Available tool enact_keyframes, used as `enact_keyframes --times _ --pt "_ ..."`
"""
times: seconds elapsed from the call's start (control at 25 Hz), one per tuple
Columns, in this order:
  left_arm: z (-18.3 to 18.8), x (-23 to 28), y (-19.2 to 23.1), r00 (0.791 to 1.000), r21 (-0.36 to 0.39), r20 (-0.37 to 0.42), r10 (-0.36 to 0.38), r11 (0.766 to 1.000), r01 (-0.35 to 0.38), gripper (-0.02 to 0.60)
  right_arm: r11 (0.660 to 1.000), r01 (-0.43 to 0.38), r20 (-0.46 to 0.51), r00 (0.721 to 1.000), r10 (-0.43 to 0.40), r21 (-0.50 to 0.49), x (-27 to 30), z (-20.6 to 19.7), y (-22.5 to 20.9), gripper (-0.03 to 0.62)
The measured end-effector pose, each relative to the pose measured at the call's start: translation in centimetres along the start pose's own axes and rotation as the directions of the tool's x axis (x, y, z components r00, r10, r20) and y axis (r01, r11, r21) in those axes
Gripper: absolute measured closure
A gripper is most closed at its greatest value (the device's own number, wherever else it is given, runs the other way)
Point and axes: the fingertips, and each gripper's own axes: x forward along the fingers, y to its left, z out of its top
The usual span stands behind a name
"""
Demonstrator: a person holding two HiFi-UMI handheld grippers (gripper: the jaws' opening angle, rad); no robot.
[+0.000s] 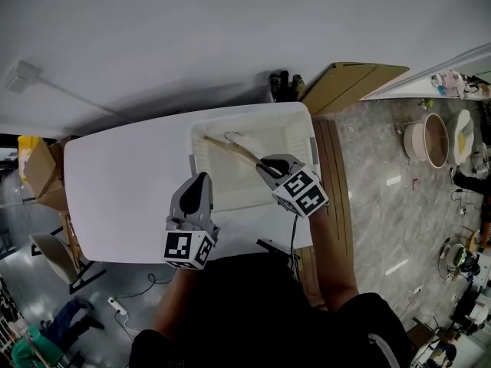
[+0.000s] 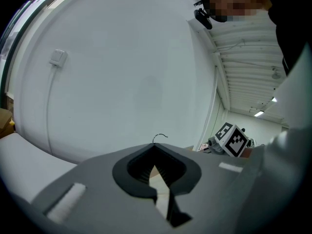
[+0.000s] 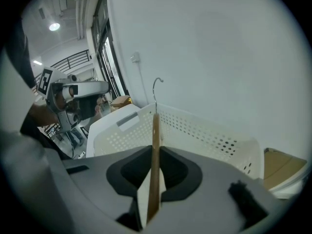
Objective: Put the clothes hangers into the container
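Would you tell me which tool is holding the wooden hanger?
The right tool, clamping the hanger over the white basket; the left tool is empty.

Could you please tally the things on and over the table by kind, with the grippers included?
wooden hanger: 1
white basket: 1
grippers: 2, the left gripper and the right gripper
white table: 1
Total: 5

No readable words, numbers or brands anywhere; the cubes on the left tongs and right tongs bear only black-and-white squares.
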Motion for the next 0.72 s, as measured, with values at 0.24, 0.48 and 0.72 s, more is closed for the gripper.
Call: enact_keyframes --times 0.24,0.48,0.72 --pt "-0.1 -0.1 0.3 1.000 0.000 -0.003 -0.001 1.000 0.001 0.577 1.000 0.016 0.001 1.000 -0.016 0.027 0.1 -0.1 -0.9 0.534" --pt "-0.2 0.2 0.1 1.000 0.011 -0.008 -0.012 1.000 0.012 0.577 0.999 0.010 0.002 1.000 -0.010 0.043 0.1 -0.3 -1.7 0.534" --pt "-0.2 0.4 -0.2 1.000 0.018 -0.009 -0.022 1.000 0.022 0.577 0.999 0.011 0.000 1.000 -0.011 0.052 0.0 -0.5 -2.1 0.534"
